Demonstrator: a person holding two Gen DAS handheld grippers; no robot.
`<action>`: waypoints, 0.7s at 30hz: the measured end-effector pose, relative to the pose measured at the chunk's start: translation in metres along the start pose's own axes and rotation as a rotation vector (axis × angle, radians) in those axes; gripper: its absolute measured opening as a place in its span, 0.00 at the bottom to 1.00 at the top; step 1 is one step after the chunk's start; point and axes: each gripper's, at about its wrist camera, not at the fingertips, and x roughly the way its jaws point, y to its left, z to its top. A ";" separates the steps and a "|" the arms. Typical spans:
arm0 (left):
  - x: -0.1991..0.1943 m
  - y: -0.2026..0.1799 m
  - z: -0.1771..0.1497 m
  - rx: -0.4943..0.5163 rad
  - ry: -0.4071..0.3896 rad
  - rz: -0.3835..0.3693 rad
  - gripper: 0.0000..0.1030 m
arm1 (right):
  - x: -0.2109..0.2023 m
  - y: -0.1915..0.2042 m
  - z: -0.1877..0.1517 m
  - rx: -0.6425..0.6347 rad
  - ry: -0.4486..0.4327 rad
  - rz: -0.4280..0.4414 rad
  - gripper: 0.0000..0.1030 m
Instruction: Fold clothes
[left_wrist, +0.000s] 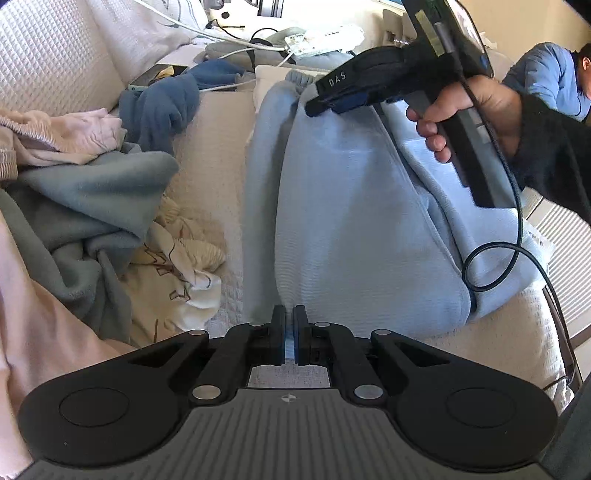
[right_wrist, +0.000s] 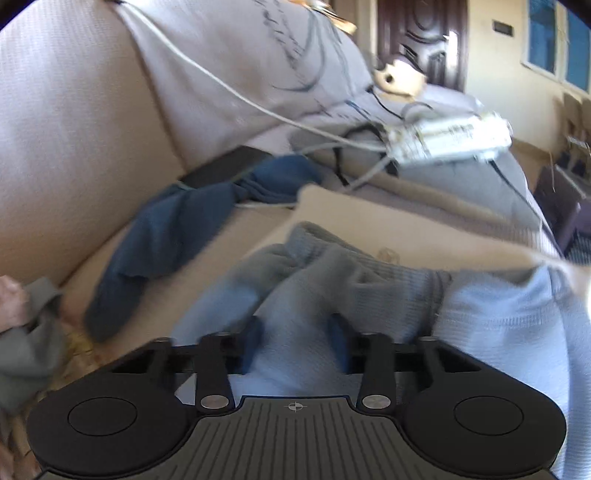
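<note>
A light blue knit garment (left_wrist: 351, 203) lies lengthwise on a cream sofa seat (left_wrist: 214, 155). At its near end my left gripper (left_wrist: 290, 325) is shut on the edge, a thin strip of blue cloth showing between the pads. A hand holds my right gripper (left_wrist: 314, 107) at the garment's far end, near the ribbed cuffs (right_wrist: 325, 254). In the blurred right wrist view, a bunch of the light blue garment (right_wrist: 498, 332) fills the gap between the fingers of the right gripper (right_wrist: 295, 332), which close on it.
A dark blue cloth (left_wrist: 162, 103), a grey-green fleece (left_wrist: 92, 206), a pink garment (left_wrist: 66, 133) and a cream printed cloth (left_wrist: 173, 273) pile up on the left. A power strip with cables (left_wrist: 325, 38) lies behind. A person in blue (left_wrist: 546, 77) sits at far right.
</note>
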 end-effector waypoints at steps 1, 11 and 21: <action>-0.001 0.000 0.001 0.002 -0.002 -0.004 0.03 | -0.003 -0.002 0.000 0.010 -0.010 0.010 0.15; -0.028 -0.015 0.002 0.105 -0.048 0.042 0.03 | -0.033 0.007 0.022 0.005 -0.154 0.128 0.05; 0.023 0.008 -0.013 0.015 0.036 0.095 0.20 | 0.032 0.018 0.006 -0.021 -0.002 0.025 0.08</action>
